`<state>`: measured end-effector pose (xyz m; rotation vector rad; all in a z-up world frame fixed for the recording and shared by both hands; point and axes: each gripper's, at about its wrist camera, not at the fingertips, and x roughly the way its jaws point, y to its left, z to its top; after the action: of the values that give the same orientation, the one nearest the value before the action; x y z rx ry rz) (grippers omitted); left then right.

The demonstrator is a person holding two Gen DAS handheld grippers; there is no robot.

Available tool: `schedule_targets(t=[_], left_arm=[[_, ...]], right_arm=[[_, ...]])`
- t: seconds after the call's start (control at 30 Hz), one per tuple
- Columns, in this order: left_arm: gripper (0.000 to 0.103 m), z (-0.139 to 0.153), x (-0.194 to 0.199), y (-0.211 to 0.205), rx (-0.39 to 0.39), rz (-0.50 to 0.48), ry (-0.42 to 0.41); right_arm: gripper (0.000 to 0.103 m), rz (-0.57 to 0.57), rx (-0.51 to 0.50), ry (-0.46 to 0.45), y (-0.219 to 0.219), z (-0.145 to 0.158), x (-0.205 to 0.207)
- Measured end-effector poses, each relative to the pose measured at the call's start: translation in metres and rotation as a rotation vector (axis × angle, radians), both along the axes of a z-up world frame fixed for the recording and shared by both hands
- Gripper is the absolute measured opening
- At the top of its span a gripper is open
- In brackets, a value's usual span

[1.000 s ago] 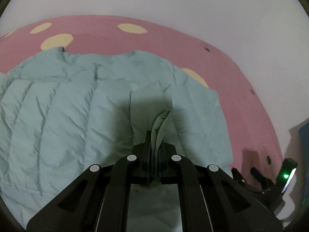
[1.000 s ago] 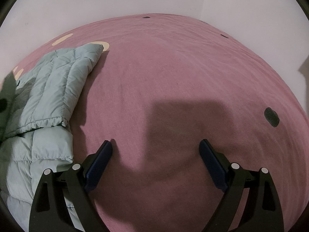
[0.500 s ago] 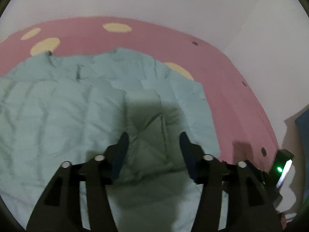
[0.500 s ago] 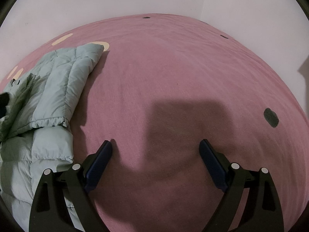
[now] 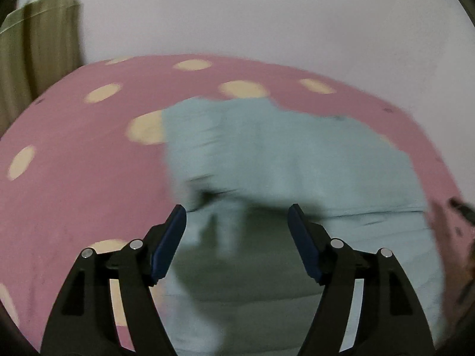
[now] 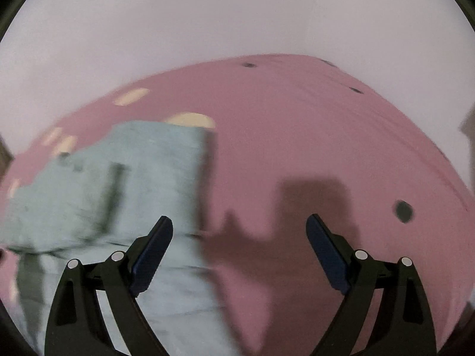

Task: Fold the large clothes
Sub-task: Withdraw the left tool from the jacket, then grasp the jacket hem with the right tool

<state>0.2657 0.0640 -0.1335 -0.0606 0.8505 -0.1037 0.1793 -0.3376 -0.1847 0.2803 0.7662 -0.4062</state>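
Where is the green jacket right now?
The jacket lies on the pink spotted bedcover: ahead of the left gripper in its view, and left of the right gripper in the other.

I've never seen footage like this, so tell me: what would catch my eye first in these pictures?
Most striking is the pale green quilted jacket, lying partly folded on a pink bed cover with cream spots. In the foreground of each view a black gripper with blue pads juts in: the left gripper, its jaws opening, hangs over the jacket gripping nothing, and the right gripper is open above bare pink cover.
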Motion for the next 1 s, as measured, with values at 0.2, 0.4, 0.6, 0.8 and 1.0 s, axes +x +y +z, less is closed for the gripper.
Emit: schedule_targets(t=[0.2, 0.4, 0.6, 0.8, 1.0], left_arm=[[0.071, -0.023, 0.016, 0.043, 0.016, 0.093, 0.05], [0.071, -0.039, 0.032, 0.039, 0.026, 0.073, 0.08], [0.071, -0.046, 0.031, 0.032, 0.025, 0.061, 0.092], [0.072, -0.047, 0.034, 0.037, -0.011, 0.071, 0.091], [0.072, -0.049, 0.035, 0.037, -0.016, 0.073, 0.098]], right_arm=[[0.077, 0.15, 0.063, 0.041, 0.062, -0.013, 0.06], [0.072, 0.19, 0.172, 0.091, 0.085, -0.037, 0.105], [0.015, 0.245, 0.209, 0.152, 0.092, -0.05, 0.119], [0.006, 0.171, 0.125, 0.086, 0.07, -0.032, 0.106], [0.005, 0.146, 0.156, 0.098, 0.049, -0.039, 0.101]])
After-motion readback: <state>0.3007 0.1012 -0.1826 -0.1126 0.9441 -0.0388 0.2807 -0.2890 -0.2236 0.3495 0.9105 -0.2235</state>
